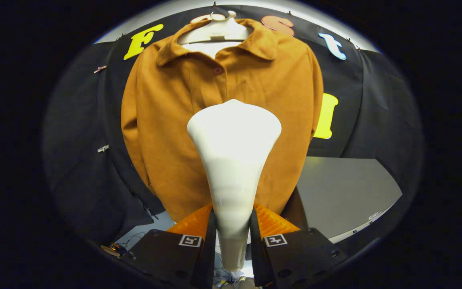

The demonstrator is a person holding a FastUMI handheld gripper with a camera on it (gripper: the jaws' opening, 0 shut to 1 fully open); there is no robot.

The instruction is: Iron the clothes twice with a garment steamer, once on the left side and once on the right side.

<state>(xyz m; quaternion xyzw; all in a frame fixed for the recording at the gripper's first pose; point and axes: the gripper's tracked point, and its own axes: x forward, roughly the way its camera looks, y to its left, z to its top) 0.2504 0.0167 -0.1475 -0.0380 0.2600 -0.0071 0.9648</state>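
Observation:
A white garment steamer [233,160] stands up between my fingers, its narrow handle clamped by both pads and its wide head pointing away from me. My gripper [233,228] is shut on that handle. Beyond the steamer head hangs an orange-brown buttoned shirt [167,120] on a white hanger [215,32], front facing me. The steamer head sits before the shirt's lower middle, covering the placket there. Whether the head touches the cloth cannot be told.
A grey table top [343,192] lies to the right of the shirt's hem, below the booth's black cloth wall [379,108]. Small clips [102,149] pin the cloth to the left. Loose wires [132,239] lie low beside the left finger.

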